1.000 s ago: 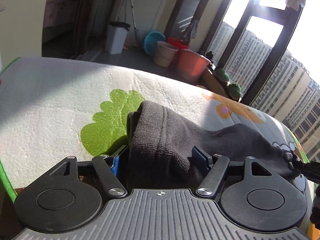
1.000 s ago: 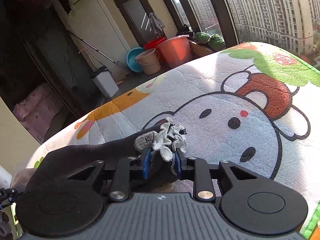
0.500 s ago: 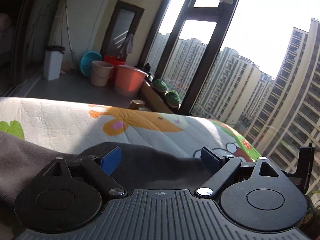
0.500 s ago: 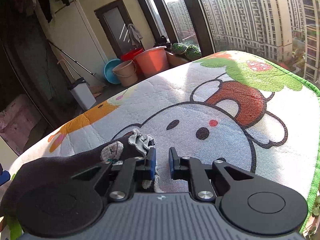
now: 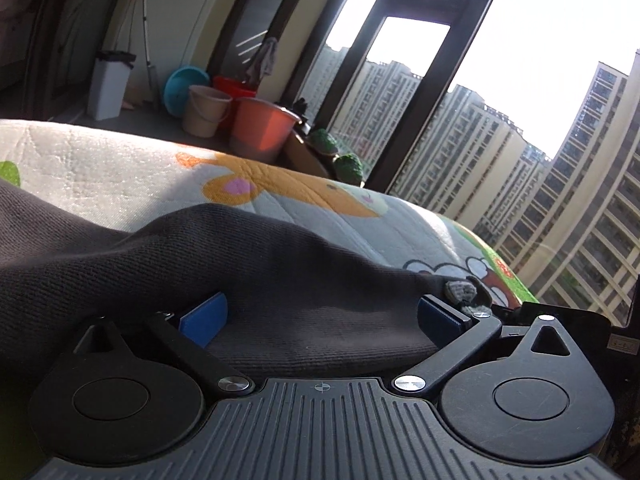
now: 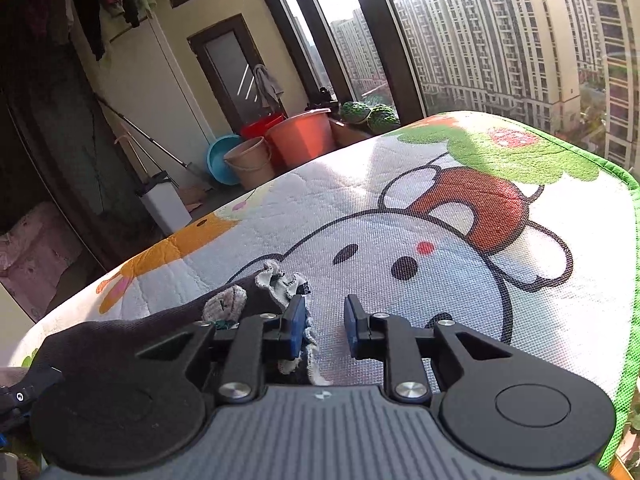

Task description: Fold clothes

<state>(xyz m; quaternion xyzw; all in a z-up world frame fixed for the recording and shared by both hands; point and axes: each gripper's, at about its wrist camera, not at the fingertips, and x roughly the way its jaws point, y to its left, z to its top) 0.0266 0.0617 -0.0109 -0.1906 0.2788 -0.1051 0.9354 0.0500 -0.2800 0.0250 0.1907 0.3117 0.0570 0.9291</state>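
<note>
- Now dark grey garment is lying bunched along the near edge of the cartoon-print quilted mat, stretching from the left side of the left wrist view across to the right.
- Its frayed pale hem is sitting on the mat by the printed white animal face, as the right wrist view is showing.
- Left gripper is sitting low over the garment, jaws spreading wide and opening; cloth is lying between the blue pads but they are not pressing on it.
- Right gripper is pointing at the hem end, jaws a little apart and opening; frayed threads are touching the left blue pad, bare mat is showing in the gap, nothing clamped.
- Mat's green border is running down the right edge.
- Beyond the mat, orange bucket, beige bucket and blue basin are standing together on the floor by a door.
- White bin is standing further left.
- Tall windows are showing apartment blocks outside.
</note>
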